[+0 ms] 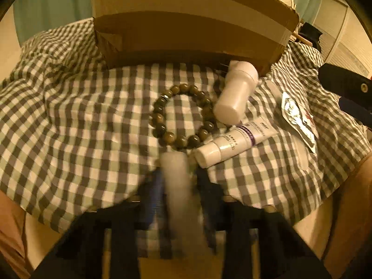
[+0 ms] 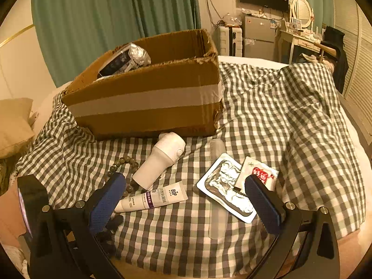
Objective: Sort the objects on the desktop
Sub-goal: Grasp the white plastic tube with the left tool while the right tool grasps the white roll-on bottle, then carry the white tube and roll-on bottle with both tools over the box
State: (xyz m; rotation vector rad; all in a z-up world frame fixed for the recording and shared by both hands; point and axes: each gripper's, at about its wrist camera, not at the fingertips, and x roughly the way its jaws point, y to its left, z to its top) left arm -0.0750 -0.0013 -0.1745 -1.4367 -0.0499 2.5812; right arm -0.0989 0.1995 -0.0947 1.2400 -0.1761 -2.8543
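Observation:
My left gripper [image 1: 177, 174] is shut on a blurred, pale grey stick-like object [image 1: 181, 200], held above the checked cloth. Just ahead lie a bead bracelet [image 1: 182, 116], a white bottle [image 1: 237, 93] and a white tube [image 1: 234, 143]. My right gripper [image 2: 183, 200] is open and empty, low over the cloth. Between its fingers I see the tube [image 2: 153, 197], the white bottle [image 2: 160, 160], a foil packet [image 2: 226, 190] and a red-printed sachet [image 2: 258, 174]. A clear plastic strip [image 2: 217, 223] lies near the packet.
An open cardboard box [image 2: 148, 97] with a taped side stands at the back of the cloth and holds a silvery bag [image 2: 130, 60]. The checked cloth [image 2: 290, 127] covers a bed. A dresser, fridge and wall screen stand behind.

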